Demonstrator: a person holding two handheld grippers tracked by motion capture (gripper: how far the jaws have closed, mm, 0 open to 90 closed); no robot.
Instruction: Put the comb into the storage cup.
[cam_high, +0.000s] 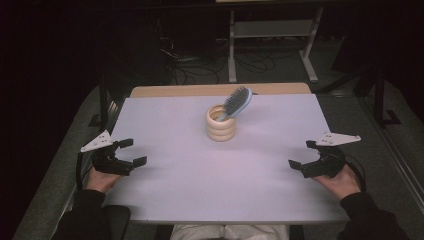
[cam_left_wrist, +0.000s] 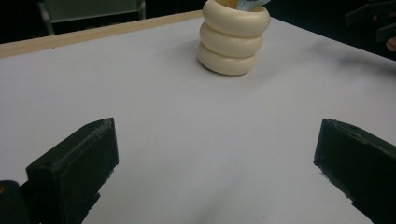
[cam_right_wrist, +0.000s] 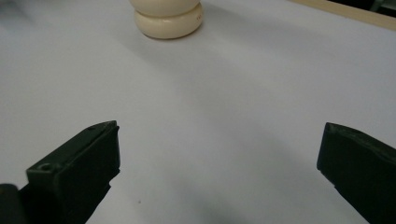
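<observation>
Standing in cup (cam_high: 221, 123), hairbrush (cam_high: 237, 101) well apart from both claws.

One table (cam_high: 190, 185), covered white. One ringed cream cup (cam_high: 221, 123), built of three stacked rings. One blue hairbrush (cam_high: 237, 102) standing in it. Two grippers: left gripper (cam_high: 133, 151), right gripper (cam_high: 302, 153). Two hands holding them.

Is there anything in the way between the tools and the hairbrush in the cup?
Nothing visible. Bare table lies between the left tool, the right tool and the cream ringed cup. The hairbrush leans out of the cup's top.
</observation>
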